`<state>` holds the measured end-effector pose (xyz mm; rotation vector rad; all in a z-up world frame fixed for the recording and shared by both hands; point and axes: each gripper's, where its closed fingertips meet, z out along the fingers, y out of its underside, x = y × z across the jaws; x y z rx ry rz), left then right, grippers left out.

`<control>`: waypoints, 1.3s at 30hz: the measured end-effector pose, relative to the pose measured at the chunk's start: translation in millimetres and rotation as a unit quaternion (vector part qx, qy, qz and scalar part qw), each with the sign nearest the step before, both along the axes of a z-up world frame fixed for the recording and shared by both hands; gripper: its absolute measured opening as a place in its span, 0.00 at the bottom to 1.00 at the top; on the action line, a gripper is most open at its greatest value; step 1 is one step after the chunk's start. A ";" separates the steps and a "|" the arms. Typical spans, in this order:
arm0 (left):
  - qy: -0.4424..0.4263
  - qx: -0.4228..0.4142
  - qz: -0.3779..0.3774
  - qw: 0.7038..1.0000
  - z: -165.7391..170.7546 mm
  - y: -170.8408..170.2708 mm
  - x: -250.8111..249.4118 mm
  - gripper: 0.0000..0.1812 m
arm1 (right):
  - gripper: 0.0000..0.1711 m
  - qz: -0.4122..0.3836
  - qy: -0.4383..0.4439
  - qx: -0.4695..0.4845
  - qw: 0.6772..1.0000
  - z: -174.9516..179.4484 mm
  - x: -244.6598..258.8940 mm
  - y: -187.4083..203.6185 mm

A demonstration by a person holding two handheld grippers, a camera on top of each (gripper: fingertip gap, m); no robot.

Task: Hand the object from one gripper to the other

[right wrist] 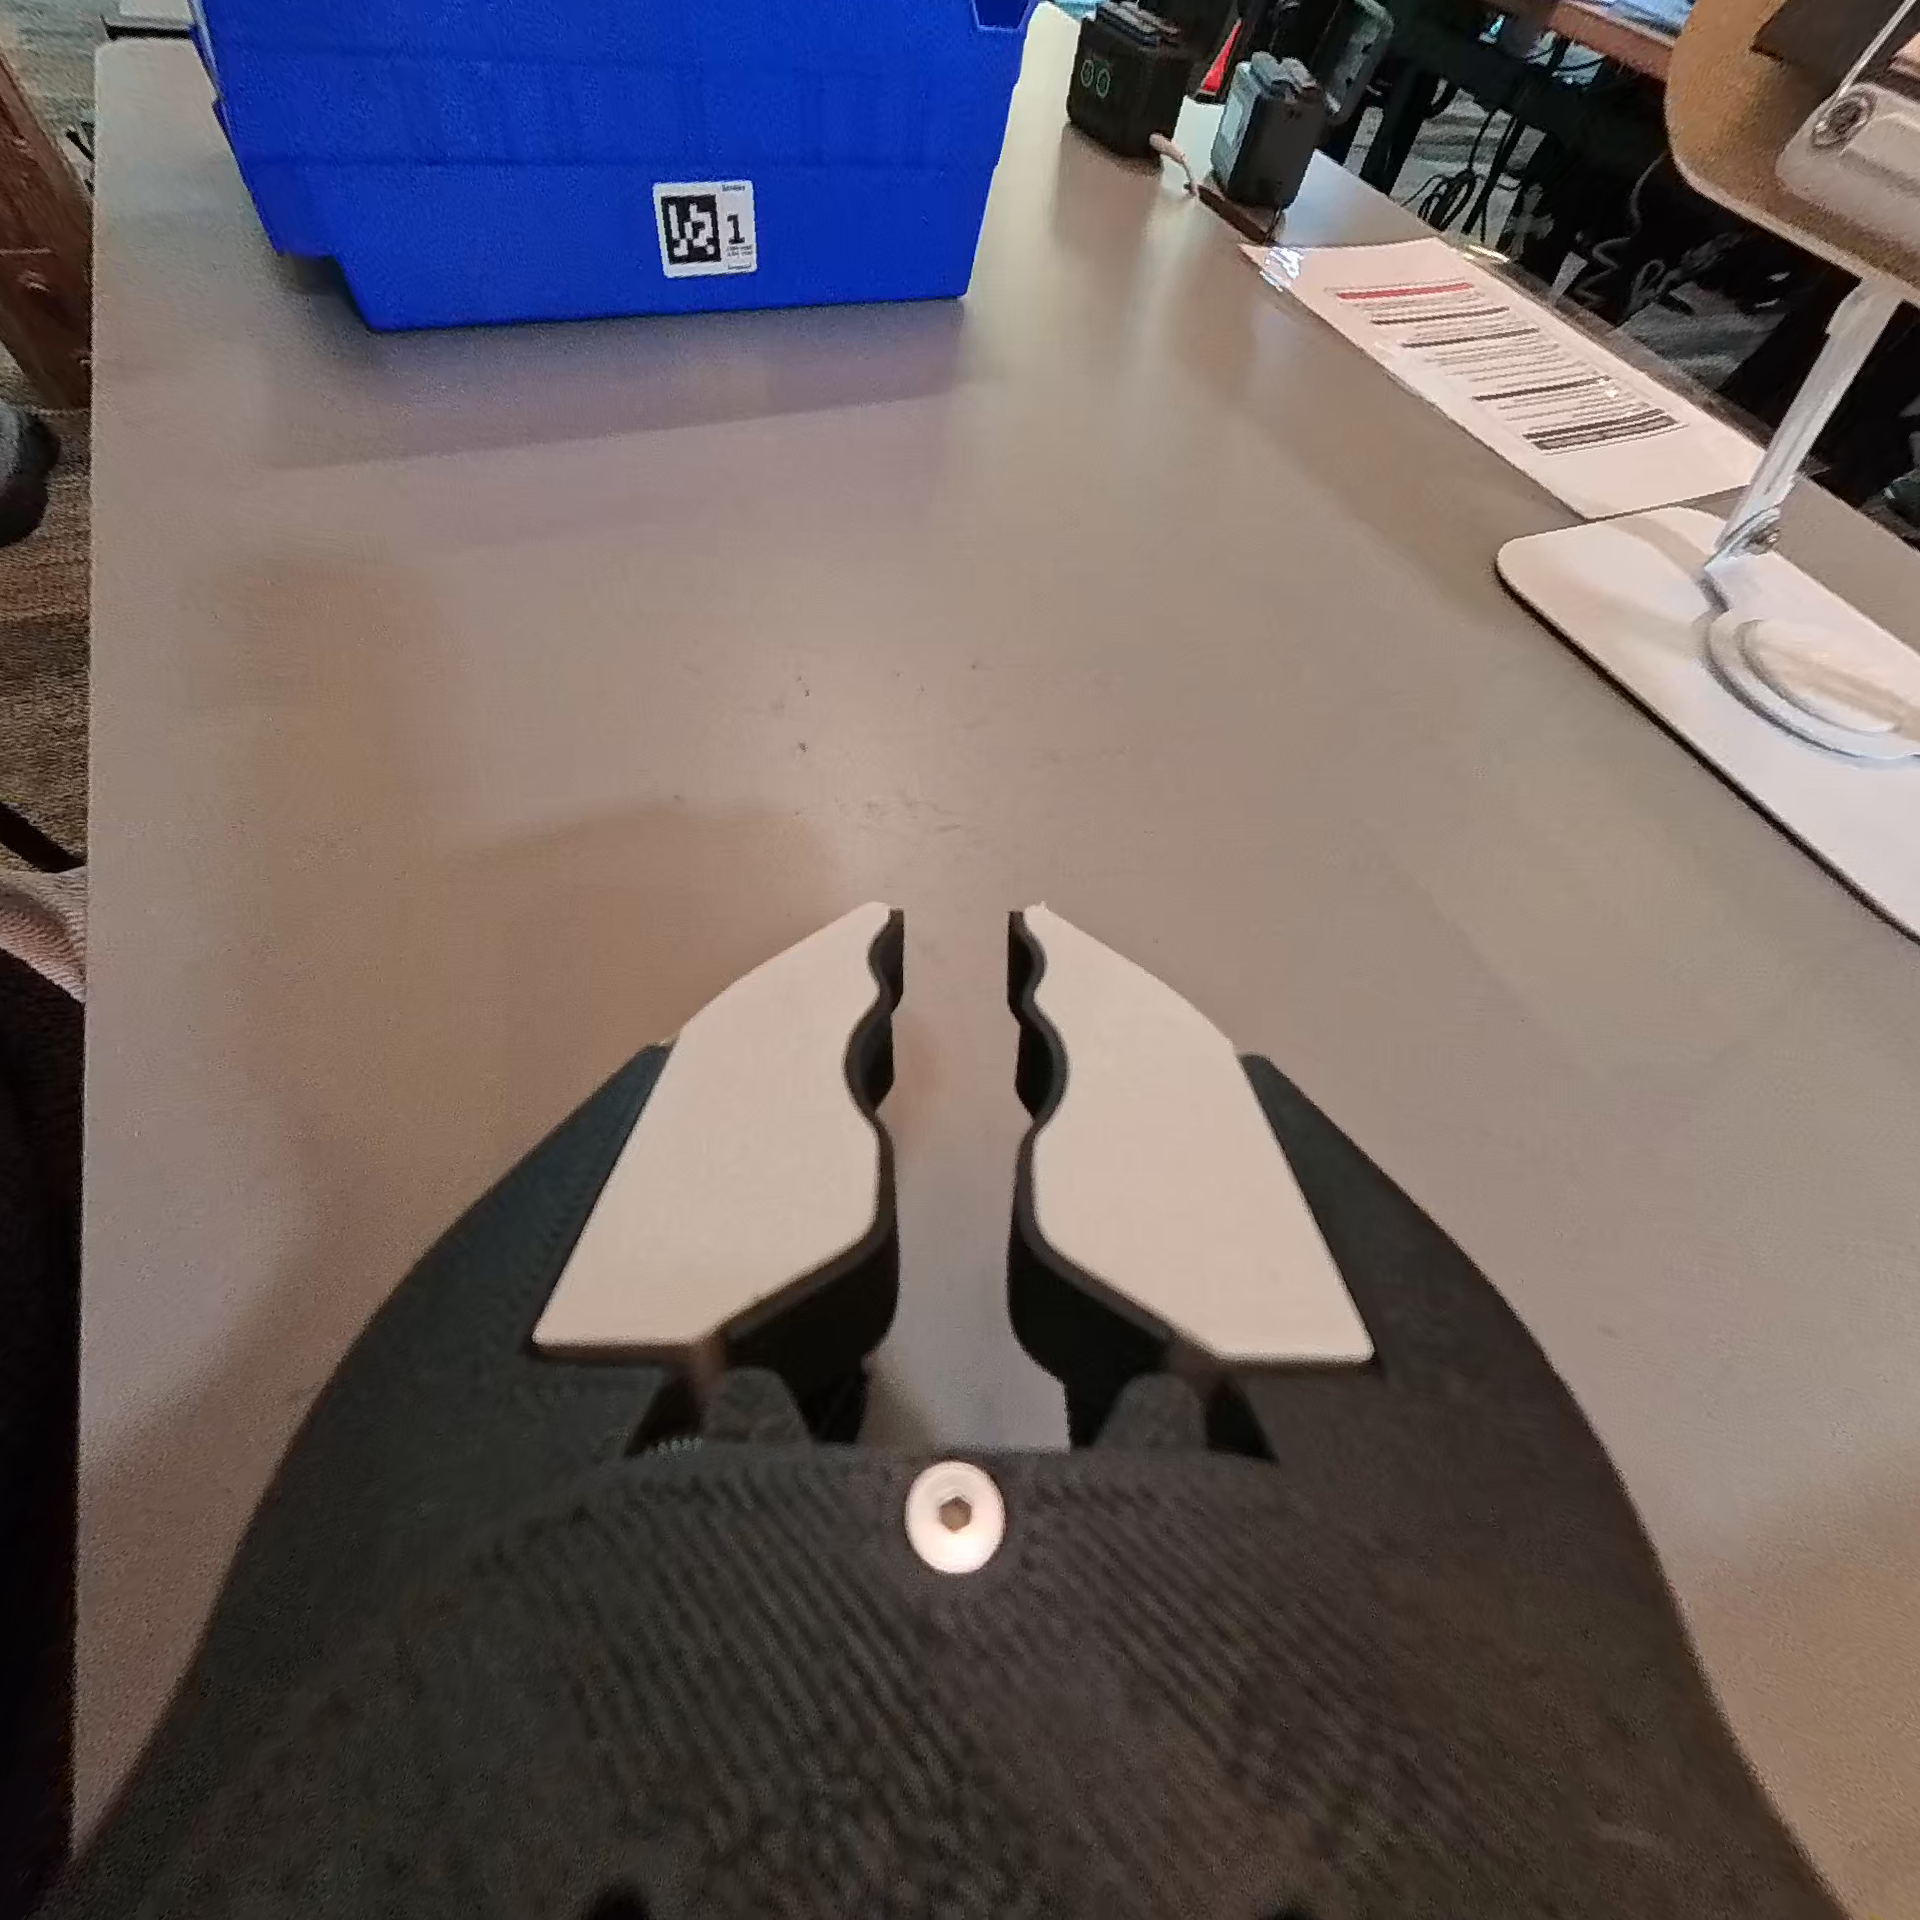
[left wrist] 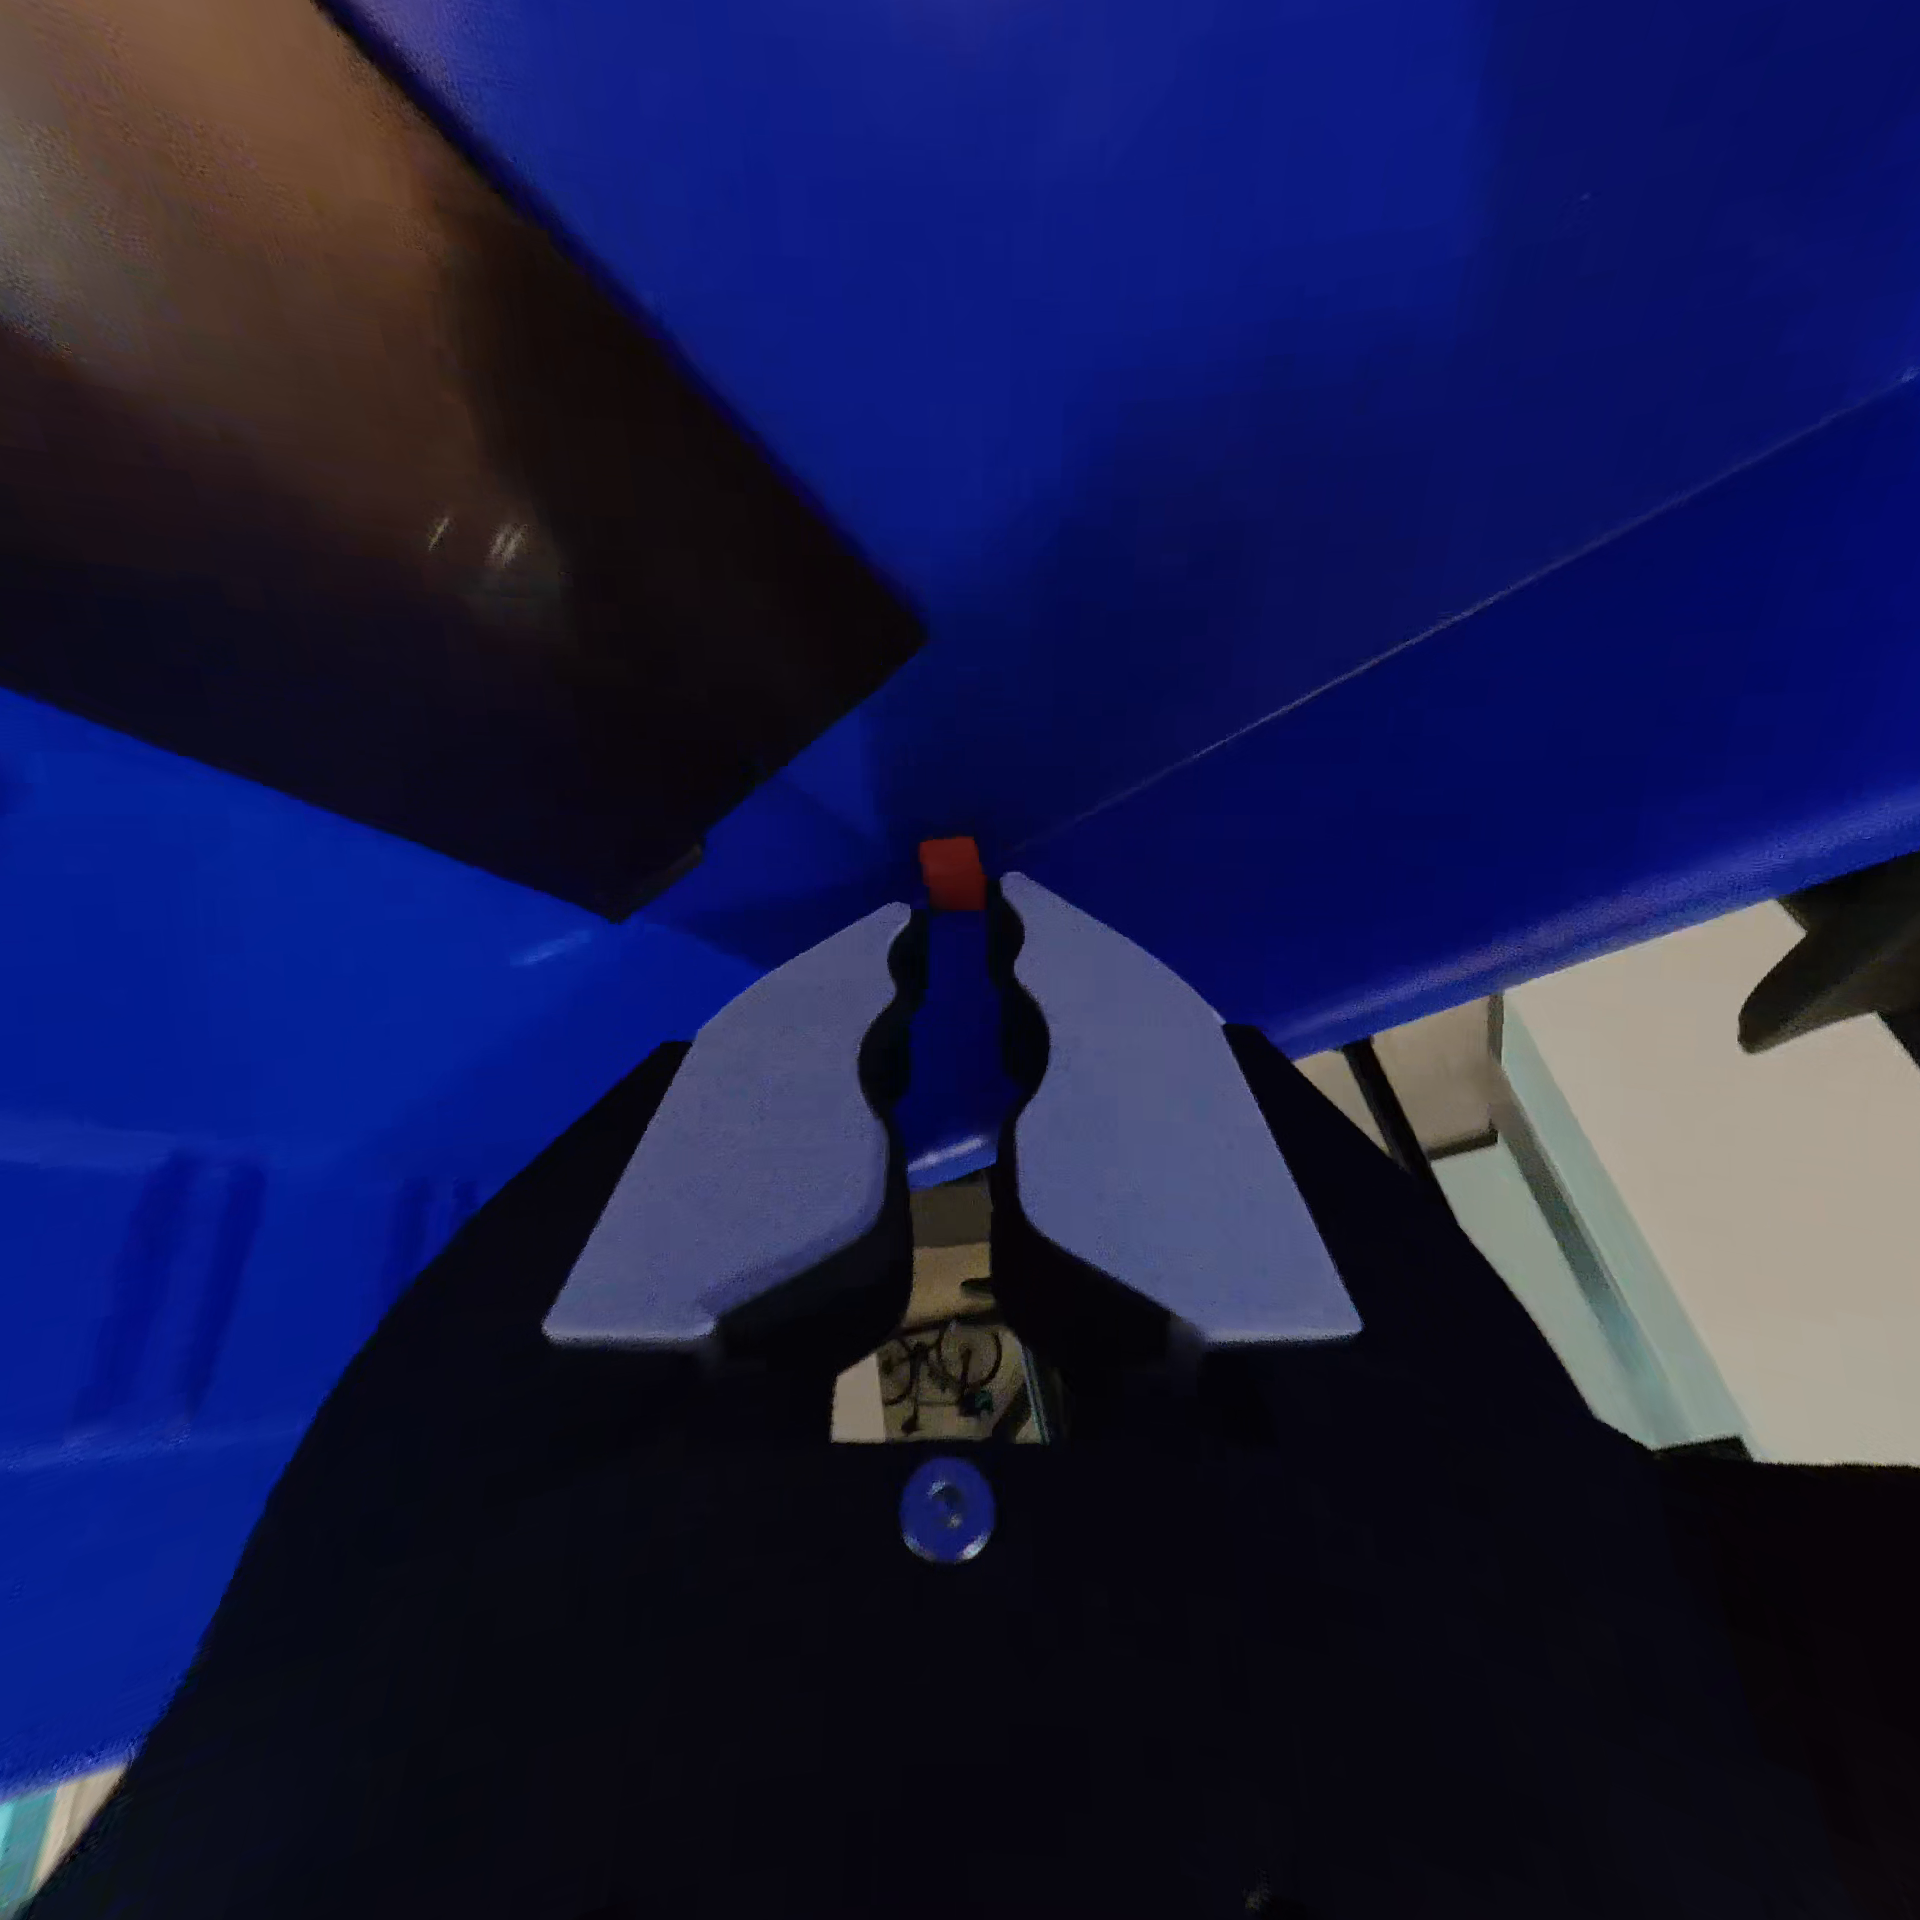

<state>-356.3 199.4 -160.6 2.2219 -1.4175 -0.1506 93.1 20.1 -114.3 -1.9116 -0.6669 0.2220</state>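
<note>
In the left wrist view my left gripper (left wrist: 956, 894) reaches deep into a blue bin (left wrist: 1143, 364). A small red block (left wrist: 951, 871) lies in the bin's bottom corner, right at my fingertips and in line with the gap. The jaws stand a narrow gap apart, slightly wider than the block, and I see no contact with it. In the right wrist view my right gripper (right wrist: 956, 920) hovers over a grey table (right wrist: 727, 623), with its jaws a narrow gap apart and nothing between them. The blue bin (right wrist: 623, 156) stands at the far end of the table.
A dark panel (left wrist: 312, 468) leans inside the bin at the left. On the table's right side are a printed sheet (right wrist: 1496, 364), a white base with a metal stand (right wrist: 1766, 644), and dark devices (right wrist: 1195, 104) near the far edge. Chairs and cables lie beyond.
</note>
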 end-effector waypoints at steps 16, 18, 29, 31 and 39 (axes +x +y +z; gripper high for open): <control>-0.418 0.295 0.083 0.855 91.8 74.6 125.4 0.07 | 0.11 -0.010 0.003 -0.006 1.000 -3.5 -0.9 9.3; -0.502 0.316 0.093 0.800 120.6 71.7 155.7 0.06 | 0.11 -0.012 0.006 -0.003 1.000 0.7 -1.8 11.3; -0.813 0.047 0.104 0.571 190.1 -110.0 343.0 0.06 | 0.10 -0.002 0.048 0.043 0.998 47.9 -23.3 31.1; -0.808 0.009 0.118 0.578 162.5 -143.9 359.7 0.06 | 0.10 0.006 0.053 0.054 0.997 53.1 -26.7 29.5; -0.749 -0.054 0.163 0.640 80.6 -196.4 374.8 0.06 | 0.09 0.052 0.136 0.058 0.988 44.8 -26.5 1.3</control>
